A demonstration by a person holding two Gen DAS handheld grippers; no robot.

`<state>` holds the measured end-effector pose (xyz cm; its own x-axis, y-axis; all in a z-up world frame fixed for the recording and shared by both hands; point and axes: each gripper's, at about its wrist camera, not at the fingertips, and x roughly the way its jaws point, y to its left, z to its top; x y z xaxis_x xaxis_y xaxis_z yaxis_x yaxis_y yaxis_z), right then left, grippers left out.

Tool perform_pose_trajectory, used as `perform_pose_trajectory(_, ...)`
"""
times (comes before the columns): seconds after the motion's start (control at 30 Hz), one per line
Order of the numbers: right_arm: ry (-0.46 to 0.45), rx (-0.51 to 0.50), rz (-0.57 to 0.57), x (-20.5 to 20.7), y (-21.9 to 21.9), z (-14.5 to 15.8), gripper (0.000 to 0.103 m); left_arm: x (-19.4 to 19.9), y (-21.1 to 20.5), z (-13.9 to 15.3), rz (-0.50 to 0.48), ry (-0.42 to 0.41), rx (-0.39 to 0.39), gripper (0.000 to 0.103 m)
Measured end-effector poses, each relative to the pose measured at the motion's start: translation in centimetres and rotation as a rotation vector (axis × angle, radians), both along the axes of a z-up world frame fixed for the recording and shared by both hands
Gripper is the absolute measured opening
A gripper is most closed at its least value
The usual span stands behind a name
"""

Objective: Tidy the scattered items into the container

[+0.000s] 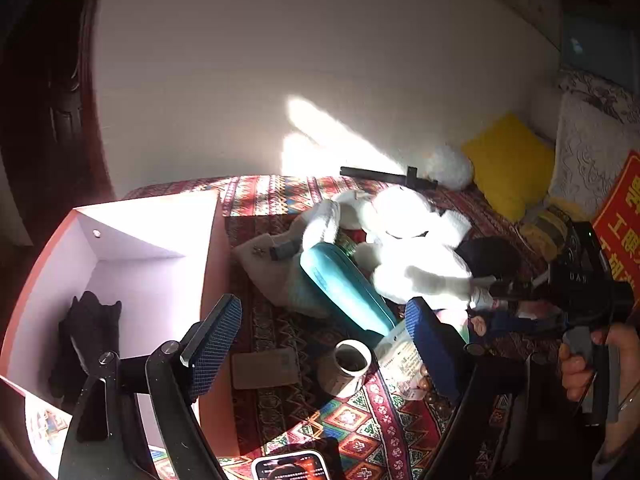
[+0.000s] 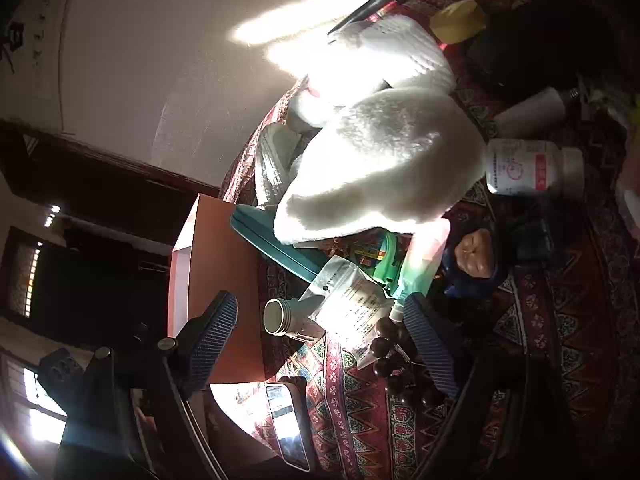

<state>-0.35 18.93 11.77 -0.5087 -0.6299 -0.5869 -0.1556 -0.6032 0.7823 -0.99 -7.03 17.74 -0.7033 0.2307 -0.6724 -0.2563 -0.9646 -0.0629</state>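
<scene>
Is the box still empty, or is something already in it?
Not empty. The left wrist view shows one black item lying on the floor of the box; the rest of the floor in view is bare.

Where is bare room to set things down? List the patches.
Free: the box floor right of the black item; the patterned cloth in front of the cup. Crowded: around the white plush, teal case and packet.

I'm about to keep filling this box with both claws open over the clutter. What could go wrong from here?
1. The open jar stands upright between the left claw fingers; a nudge could tip it.
2. The printed pouch overlaps the dark beads by the right claw; lifting one may drag the other.
3. The phone lies near the box corner and could get knocked.
</scene>
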Motion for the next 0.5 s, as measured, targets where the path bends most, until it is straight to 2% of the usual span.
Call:
perform_pose_trajectory(0.03,-0.014,-0.058,-0.022,0.1,1.3,-0.5,0.085,-0.6,1.5,-1.8,-0.015,-0.050,-0.045,0.084)
perform_pose_trajectory(0.1,-0.024,-0.113,-0.069,0.5,3.5,-0.5,0.083,-1.4,3.2,-5.0,-0.021,-0.131,-0.102,0.084)
perform_pose_trajectory(0.17,-0.004,-0.109,-0.130,1.8,6.5,0.7,0.083,-1.8,3.7,-7.8,-0.007,-0.205,-0.126,0.084)
perform_pose_trajectory(0.23,0.031,-0.100,-0.205,3.1,10.6,1.3,0.083,-2.1,3.2,-9.7,0.010,-0.255,-0.104,0.084)
perform_pose_trajectory(0.37,0.081,-0.011,-0.377,6.2,18.6,2.9,0.083,-3.3,2.3,-11.9,0.056,-0.299,-0.057,0.084)
perform_pose_trajectory(0.5,0.043,0.145,-0.536,9.9,25.5,3.0,0.083,-3.5,2.9,-12.6,0.072,-0.271,-0.059,0.084)
